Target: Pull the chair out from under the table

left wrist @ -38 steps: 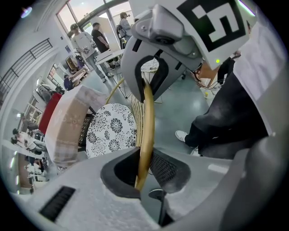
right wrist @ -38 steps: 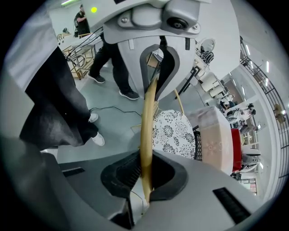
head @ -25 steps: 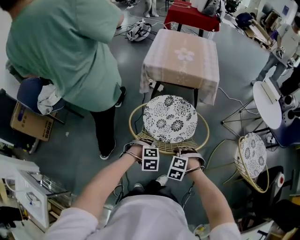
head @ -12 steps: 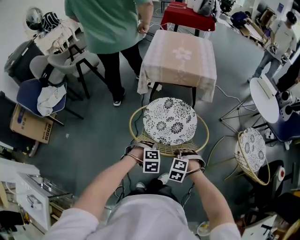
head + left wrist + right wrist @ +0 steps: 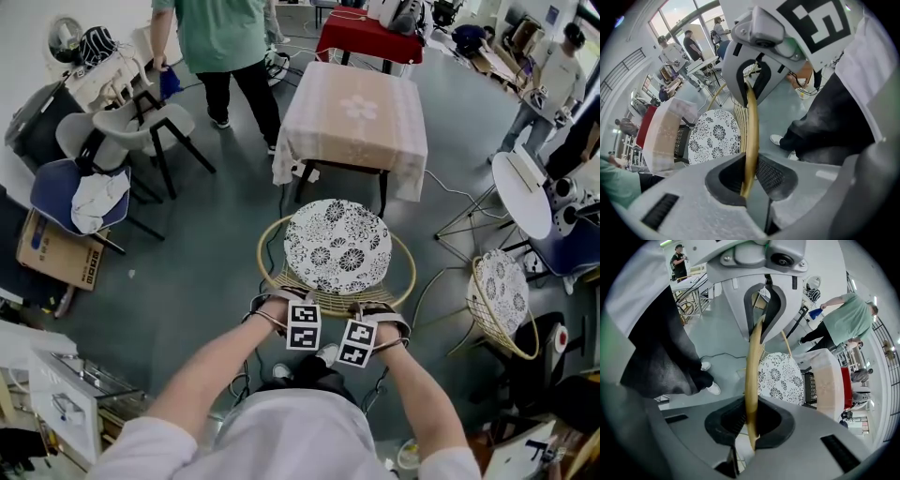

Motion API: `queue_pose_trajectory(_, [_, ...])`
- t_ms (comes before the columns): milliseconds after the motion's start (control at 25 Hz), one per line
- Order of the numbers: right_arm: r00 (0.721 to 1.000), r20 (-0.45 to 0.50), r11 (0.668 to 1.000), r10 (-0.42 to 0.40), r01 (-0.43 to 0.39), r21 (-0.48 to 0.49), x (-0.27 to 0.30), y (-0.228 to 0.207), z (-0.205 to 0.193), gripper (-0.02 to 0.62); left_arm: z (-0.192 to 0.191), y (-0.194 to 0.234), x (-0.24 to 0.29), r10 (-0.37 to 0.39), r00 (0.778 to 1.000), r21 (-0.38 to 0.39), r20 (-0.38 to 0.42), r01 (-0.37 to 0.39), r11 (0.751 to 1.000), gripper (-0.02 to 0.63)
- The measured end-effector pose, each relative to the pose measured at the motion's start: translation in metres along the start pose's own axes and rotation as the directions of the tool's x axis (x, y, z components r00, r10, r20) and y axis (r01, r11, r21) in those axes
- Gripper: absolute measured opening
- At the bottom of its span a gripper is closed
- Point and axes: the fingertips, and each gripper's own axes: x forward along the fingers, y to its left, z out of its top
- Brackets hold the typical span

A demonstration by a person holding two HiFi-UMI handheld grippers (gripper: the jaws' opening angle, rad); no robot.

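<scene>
A rattan chair with a round black-and-white floral cushion [image 5: 337, 246] stands just in front of the small table under a pale pink cloth [image 5: 356, 122]. Its near back rim [image 5: 330, 298] is a tan cane hoop. My left gripper [image 5: 304, 305] and right gripper [image 5: 359, 309] sit side by side on that rim, both pointing steeply down. In the left gripper view the dark pads [image 5: 772, 174] of the left gripper [image 5: 749, 177] clamp the cane rim [image 5: 751, 126]. In the right gripper view, the right gripper [image 5: 751, 422] is likewise shut on the rim [image 5: 751, 366].
A second rattan chair [image 5: 502, 314] and a white round table [image 5: 522, 192] stand at the right. Grey chairs [image 5: 150, 122] and a cardboard box [image 5: 56, 248] are at the left. A person in green [image 5: 220, 37] stands far back. Cables lie on the floor by my feet.
The chair and both grippers have slid a little toward me, away from the table. The person in green has walked from the near left to the far back.
</scene>
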Motion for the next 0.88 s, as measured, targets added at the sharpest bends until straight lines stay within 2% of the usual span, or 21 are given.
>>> queue_pose_trajectory(480, [0.999, 0.004, 0.998, -0.044, 0.043, 0.034, -0.0014, 0.0026, 0.0025, 0.026, -0.0002, -0.0042, -0.0016, 0.001, 1.0, -0.015, 0.015, -0.001, 1.0, 0.06])
queue_pose_trajectory(600, [1.0, 0.019, 0.994, -0.022, 0.02, 0.106, -0.0019, 0.0043, 0.0043, 0.042, 0.0004, -0.0031, -0.0029, 0.006, 0.999, -0.047, 0.042, -0.004, 0.999, 0.06])
queue_pose_trajectory(680, [1.0, 0.031, 0.987, -0.003, -0.002, 0.159, -0.0032, 0.0055, 0.0064, 0.117, 0.002, -0.003, -0.0042, 0.01, 0.997, -0.091, 0.077, -0.003, 0.996, 0.071])
queue_pose_trajectory(800, [1.0, 0.027, 0.982, -0.008, 0.003, 0.188, -0.0065, 0.0067, 0.0077, 0.124, 0.0036, -0.0049, -0.0076, 0.014, 0.992, -0.164, 0.126, 0.007, 0.986, 0.113])
queue_pose_trajectory(880, [1.0, 0.02, 0.982, -0.024, 0.02, 0.19, -0.0094, 0.0065, 0.0094, 0.124, 0.0035, -0.0053, -0.0101, 0.031, 0.989, -0.178, 0.145, -0.005, 0.984, 0.123])
